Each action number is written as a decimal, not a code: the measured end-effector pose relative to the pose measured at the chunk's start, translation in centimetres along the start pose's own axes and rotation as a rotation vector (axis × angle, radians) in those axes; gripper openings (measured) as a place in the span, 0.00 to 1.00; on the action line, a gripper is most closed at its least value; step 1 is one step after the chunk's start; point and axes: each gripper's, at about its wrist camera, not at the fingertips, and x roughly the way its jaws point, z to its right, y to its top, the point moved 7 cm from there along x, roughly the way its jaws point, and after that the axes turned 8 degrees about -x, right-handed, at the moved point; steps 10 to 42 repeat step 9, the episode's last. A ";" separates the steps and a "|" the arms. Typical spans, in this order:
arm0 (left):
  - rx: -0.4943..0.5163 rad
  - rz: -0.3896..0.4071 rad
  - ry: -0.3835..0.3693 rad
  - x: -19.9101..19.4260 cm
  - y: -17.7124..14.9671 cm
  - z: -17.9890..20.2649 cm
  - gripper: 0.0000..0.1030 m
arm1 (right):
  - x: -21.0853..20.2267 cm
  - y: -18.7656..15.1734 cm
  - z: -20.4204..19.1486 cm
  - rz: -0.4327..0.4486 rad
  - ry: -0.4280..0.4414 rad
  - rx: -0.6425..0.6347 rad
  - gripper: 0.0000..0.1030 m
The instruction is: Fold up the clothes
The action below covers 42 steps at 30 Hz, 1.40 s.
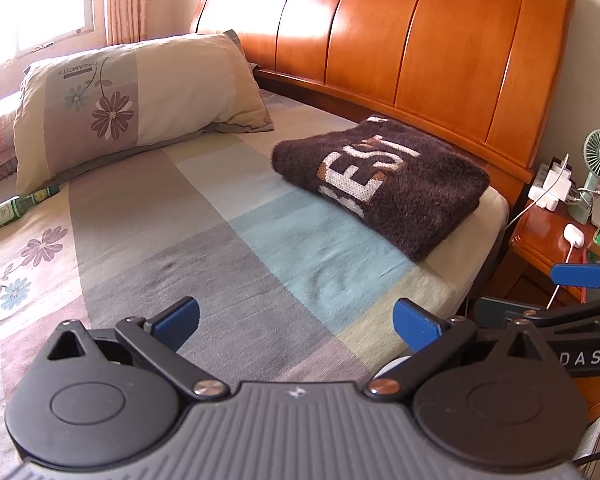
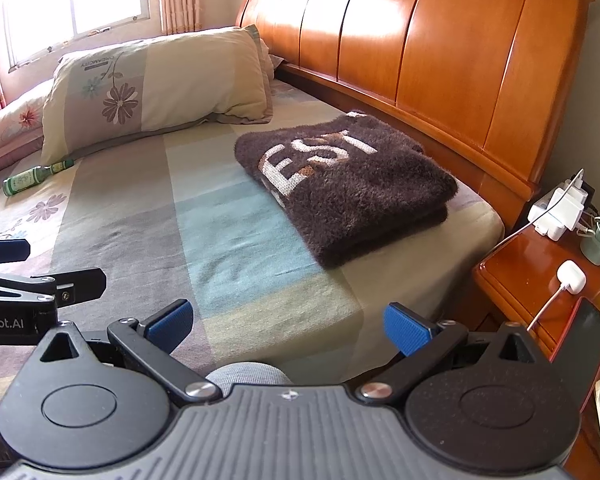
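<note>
1. Nearest in the left wrist view, the left gripper (image 1: 296, 326) hangs over the near edge of the bed, its blue-padded fingers spread wide apart with nothing between them.
2. In the right wrist view, the right gripper (image 2: 288, 328) is likewise spread wide and empty, held above the near right part of the mattress; a rounded grey fabric shape (image 2: 248, 374) shows just under its body.
3. Each tool appears at the edge of the other's picture: the right one at the right side of the left view, the left one at the left side of the right view.
4. Under both lies the patchwork bedsheet of grey, pale blue and beige blocks with flower prints (image 1: 204, 240), flat with a few light creases.
5. Farther on, toward the right, the dark brown fuzzy sweater with white letters (image 2: 348, 184) sits folded into a neat thick rectangle on the sheet, near the headboard and the bed's right edge, well apart from both tools.
6. At the left, a green glass bottle (image 2: 32, 176) lies on its side just in front of a cream floral pillow (image 2: 160, 88).
7. Right of the bed, a glossy wooden nightstand (image 2: 520, 264) carries a white earbud case on a cable (image 2: 571, 276), white chargers (image 2: 558, 210) and a small green desk fan (image 1: 598, 164).
8. Farthest, the orange panelled wooden headboard (image 1: 400, 40) spans the back, with a bright window and curtains (image 2: 76, 4) at the far left.
</note>
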 end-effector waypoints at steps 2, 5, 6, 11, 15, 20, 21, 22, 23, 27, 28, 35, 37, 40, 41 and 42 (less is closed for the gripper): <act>0.000 -0.001 0.001 0.0 0.0 0.0 0.99 | 0.1 0.0 0.1 -0.001 0.001 0.001 1.00; 0.002 -0.002 0.003 0.1 0.0 0.0 0.99 | 0.2 0.0 0.1 -0.002 0.003 0.003 1.00; 0.002 -0.002 0.003 0.1 0.0 0.0 0.99 | 0.2 -0.1 0.1 -0.003 0.004 0.003 1.00; 0.003 -0.004 0.001 0.2 0.0 0.0 0.99 | 0.4 -0.1 0.1 -0.006 0.005 0.002 1.00; 0.003 -0.004 0.001 0.2 0.0 0.0 0.99 | 0.4 -0.1 0.1 -0.006 0.005 0.002 1.00; 0.003 -0.004 0.001 0.2 0.0 0.0 0.99 | 0.4 -0.1 0.1 -0.006 0.005 0.002 1.00; 0.003 -0.004 0.001 0.2 0.0 0.0 0.99 | 0.4 -0.1 0.1 -0.006 0.005 0.002 1.00; 0.003 -0.004 0.001 0.2 0.0 0.0 0.99 | 0.4 -0.1 0.1 -0.006 0.005 0.002 1.00; 0.003 -0.004 0.001 0.2 0.0 0.0 0.99 | 0.4 -0.1 0.1 -0.006 0.005 0.002 1.00; 0.003 -0.004 0.001 0.2 0.0 0.0 0.99 | 0.4 -0.1 0.1 -0.006 0.005 0.002 1.00; 0.003 -0.004 0.001 0.2 0.0 0.0 0.99 | 0.4 -0.1 0.1 -0.006 0.005 0.002 1.00; 0.003 -0.004 0.001 0.2 0.0 0.0 0.99 | 0.4 -0.1 0.1 -0.006 0.005 0.002 1.00; 0.003 -0.004 0.001 0.2 0.0 0.0 0.99 | 0.4 -0.1 0.1 -0.006 0.005 0.002 1.00; 0.003 -0.004 0.001 0.2 0.0 0.0 0.99 | 0.4 -0.1 0.1 -0.006 0.005 0.002 1.00; 0.003 -0.004 0.001 0.2 0.0 0.0 0.99 | 0.4 -0.1 0.1 -0.006 0.005 0.002 1.00; 0.003 -0.004 0.001 0.2 0.0 0.0 0.99 | 0.4 -0.1 0.1 -0.006 0.005 0.002 1.00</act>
